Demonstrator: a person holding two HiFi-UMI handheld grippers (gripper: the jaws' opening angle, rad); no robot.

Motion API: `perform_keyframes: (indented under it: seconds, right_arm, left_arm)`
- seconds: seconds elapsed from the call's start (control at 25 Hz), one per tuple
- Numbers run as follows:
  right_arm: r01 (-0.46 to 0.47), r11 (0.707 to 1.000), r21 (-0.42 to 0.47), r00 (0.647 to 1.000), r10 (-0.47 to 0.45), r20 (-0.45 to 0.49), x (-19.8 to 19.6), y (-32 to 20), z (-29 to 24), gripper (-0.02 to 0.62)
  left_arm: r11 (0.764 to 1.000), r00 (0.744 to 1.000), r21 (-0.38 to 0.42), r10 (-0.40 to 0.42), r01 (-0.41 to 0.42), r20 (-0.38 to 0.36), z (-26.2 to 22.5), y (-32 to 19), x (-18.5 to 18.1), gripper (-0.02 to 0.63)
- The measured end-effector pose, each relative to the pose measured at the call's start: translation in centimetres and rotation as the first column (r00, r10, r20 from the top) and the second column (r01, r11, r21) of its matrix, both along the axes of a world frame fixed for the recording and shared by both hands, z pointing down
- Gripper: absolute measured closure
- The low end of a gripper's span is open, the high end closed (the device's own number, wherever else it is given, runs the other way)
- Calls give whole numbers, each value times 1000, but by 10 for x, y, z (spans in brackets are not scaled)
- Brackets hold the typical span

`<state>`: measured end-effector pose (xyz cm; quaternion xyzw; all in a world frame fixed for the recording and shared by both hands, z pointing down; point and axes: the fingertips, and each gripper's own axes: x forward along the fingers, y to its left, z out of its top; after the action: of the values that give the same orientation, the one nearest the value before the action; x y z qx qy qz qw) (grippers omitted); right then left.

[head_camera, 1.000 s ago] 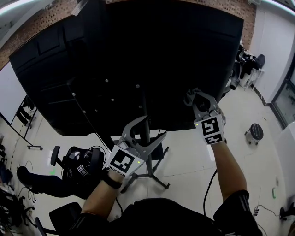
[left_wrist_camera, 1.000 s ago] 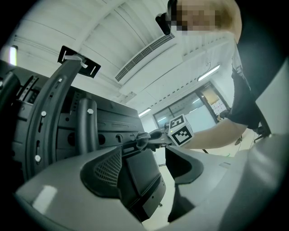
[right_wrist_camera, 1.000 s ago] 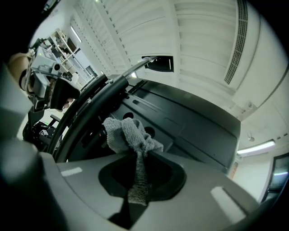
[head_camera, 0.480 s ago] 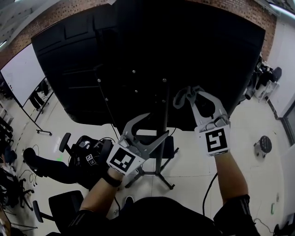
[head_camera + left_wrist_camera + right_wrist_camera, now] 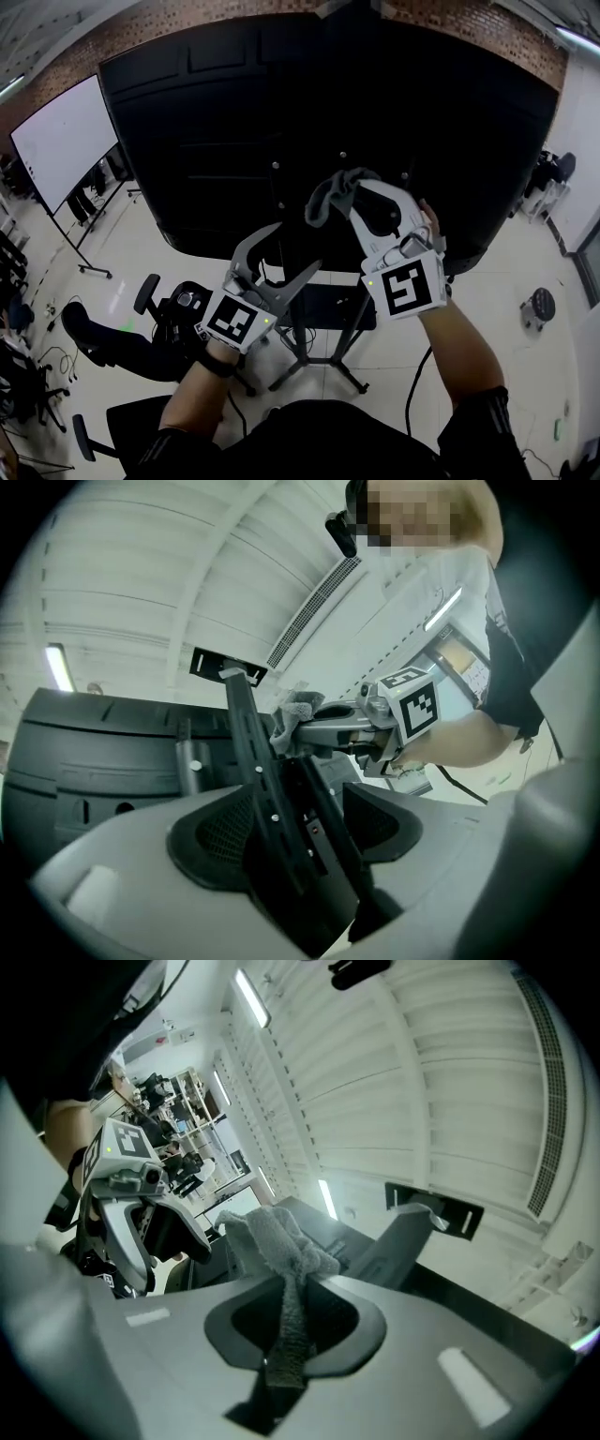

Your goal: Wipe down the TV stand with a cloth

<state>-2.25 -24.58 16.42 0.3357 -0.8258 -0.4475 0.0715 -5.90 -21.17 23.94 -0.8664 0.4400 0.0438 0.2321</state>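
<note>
The back of a big black TV [image 5: 328,122] fills the head view, carried on a black stand whose pole [image 5: 302,314] runs down to floor legs. My right gripper [image 5: 345,192] is shut on a grey cloth [image 5: 330,195] and holds it against the TV's back near the mounting screws. From the right gripper view, the cloth [image 5: 277,1237] bunches out above the closed jaws [image 5: 286,1312]. My left gripper [image 5: 295,251] is lower left at the pole. A black stand bar [image 5: 258,761] is clamped between the left gripper's jaws [image 5: 291,827]. The cloth [image 5: 298,708] shows beyond it.
A whiteboard [image 5: 61,141] stands at the left. A black office chair [image 5: 173,314] sits on the pale floor below the TV's left edge, with cables around it. A small round stool [image 5: 542,305] is at the right. A brick wall runs behind the TV.
My right gripper has carried the cloth left and up, towards the middle of the TV's back. The left gripper stays at the pole. The head view has swung to centre the TV.
</note>
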Motion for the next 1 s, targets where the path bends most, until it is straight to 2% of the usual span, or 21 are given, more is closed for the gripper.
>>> perform_keyframes:
  seconds: [0.24,0.36,0.52,0.64,0.84,1.0]
  right_arm:
    - [37,999,26,997,-35,-73,-100,7,-11,555]
    - [41,997,70,989,-31,-144,-152,11,-10,555]
    - [23,993,117,969,7,-247,-216,-1,-3,555]
    - [-23,986,164,937,78,-340,-249,-22,5,555]
    - [-69,967,243,866,179,-467,-302,-45,18,555]
    - [-90,949,301,799,249,-547,-331,-56,25,555]
  left_arm:
    - [998,998,17,-63,63,-21,-13,3,-82,284]
    - [996,996,13,-83,83,-37,-9,1,-121,285]
    - [994,993,9,-113,113,-20,-7,-2,-168,285]
    - [991,990,-14,-137,136,-22,0,-13,-195,284]
    - [989,989,-45,-144,142,-39,9,-20,-230,284]
    - [990,991,-55,-129,126,-46,10,-21,-241,285]
